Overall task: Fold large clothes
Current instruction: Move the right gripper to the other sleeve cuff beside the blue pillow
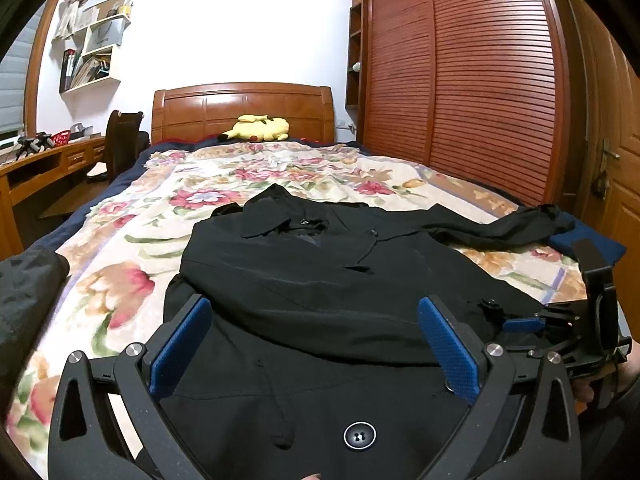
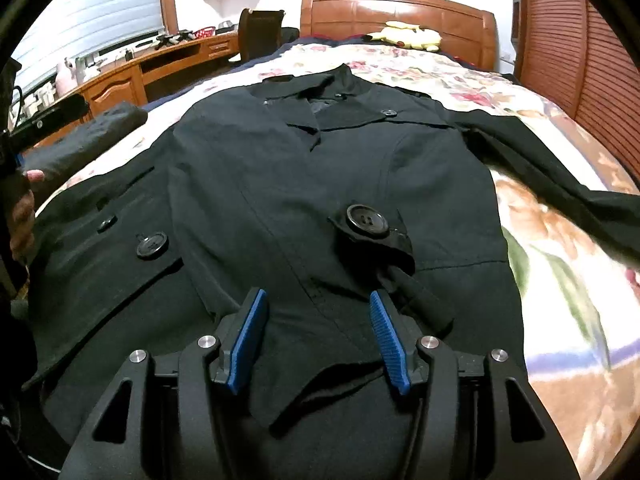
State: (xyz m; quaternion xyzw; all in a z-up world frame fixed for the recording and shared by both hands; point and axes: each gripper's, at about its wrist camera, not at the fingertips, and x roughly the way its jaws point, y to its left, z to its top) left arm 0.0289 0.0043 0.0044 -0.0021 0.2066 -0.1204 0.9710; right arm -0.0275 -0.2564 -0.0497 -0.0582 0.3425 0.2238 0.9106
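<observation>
A black double-breasted coat (image 1: 304, 292) lies face up on the floral bedspread (image 1: 132, 216), its collar towards the headboard. One sleeve (image 2: 560, 168) stretches out to the right. A cuff with a big button (image 2: 366, 220) rests on the coat's front. My left gripper (image 1: 316, 320) hovers over the lower front of the coat, jaws wide open and nothing between the blue pads. My right gripper (image 2: 318, 304) is low over the coat's middle, just below the cuff. Its pads stand apart, with cloth lying under them but not pinched. It also shows at the right edge as my right gripper (image 1: 520, 323).
A yellow plush toy (image 1: 258, 128) lies by the wooden headboard (image 1: 240, 108). A slatted wardrobe (image 1: 460, 80) runs along the right side of the bed. A desk (image 2: 120, 76) and chair (image 2: 260, 32) stand to the left. A person's dark padded sleeve (image 2: 80, 140) reaches in from the left.
</observation>
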